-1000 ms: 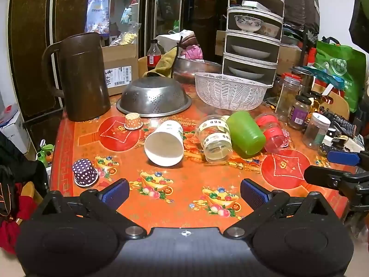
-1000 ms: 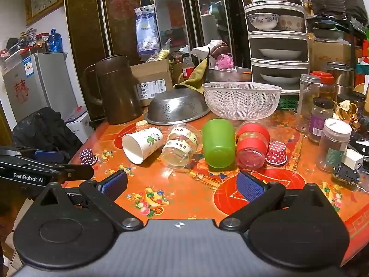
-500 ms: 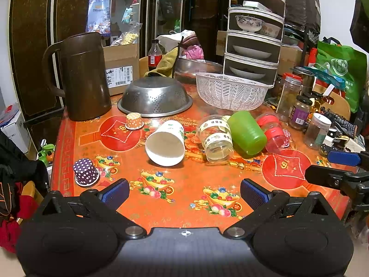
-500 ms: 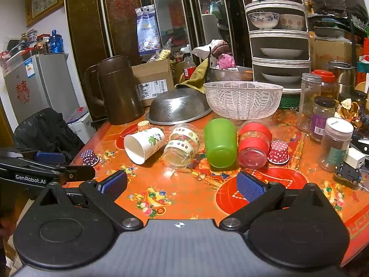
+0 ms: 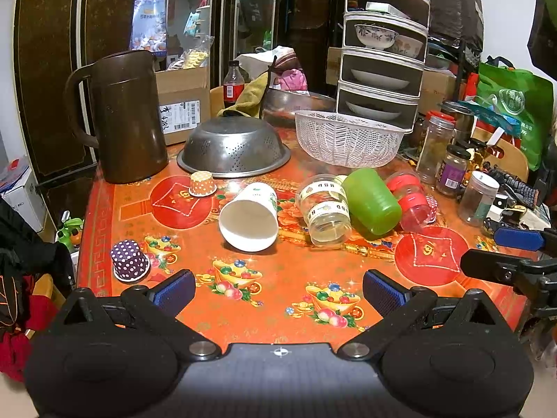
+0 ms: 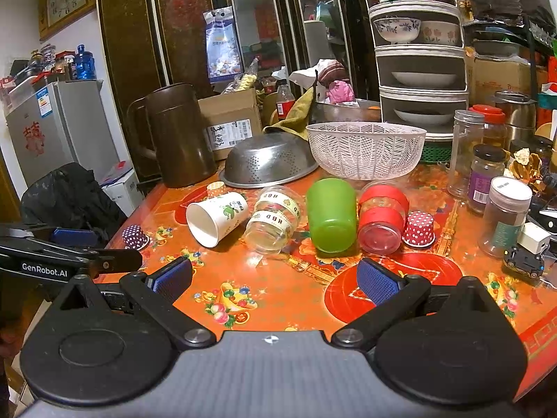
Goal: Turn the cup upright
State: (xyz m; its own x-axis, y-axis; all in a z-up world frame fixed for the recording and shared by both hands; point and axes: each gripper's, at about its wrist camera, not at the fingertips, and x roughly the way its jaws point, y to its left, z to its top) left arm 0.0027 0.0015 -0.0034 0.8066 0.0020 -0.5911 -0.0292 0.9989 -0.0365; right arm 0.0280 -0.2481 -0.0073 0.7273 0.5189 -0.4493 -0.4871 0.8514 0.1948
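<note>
Four cups lie on their sides in a row on the orange worktop (image 5: pixel 243 317): one white paper cup (image 5: pixel 249 221), one clear cup (image 5: pixel 324 209), one green cup (image 5: pixel 371 201) and one red cup (image 5: pixel 410 199). Three small dotted paper cases stand mouth-down: purple (image 5: pixel 129 260), orange (image 5: pixel 201 183) and red (image 6: pixel 418 228). The left gripper (image 5: pixel 278 287) and the right gripper (image 6: pixel 275 278) are both spread wide, grasping nothing, near the worktop's front edge.

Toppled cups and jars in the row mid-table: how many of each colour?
White paper cup: 1
Clear glass jar with HBD bands: 1
Green plastic cup: 1
Red-banded clear jar: 1
Total: 4
</note>
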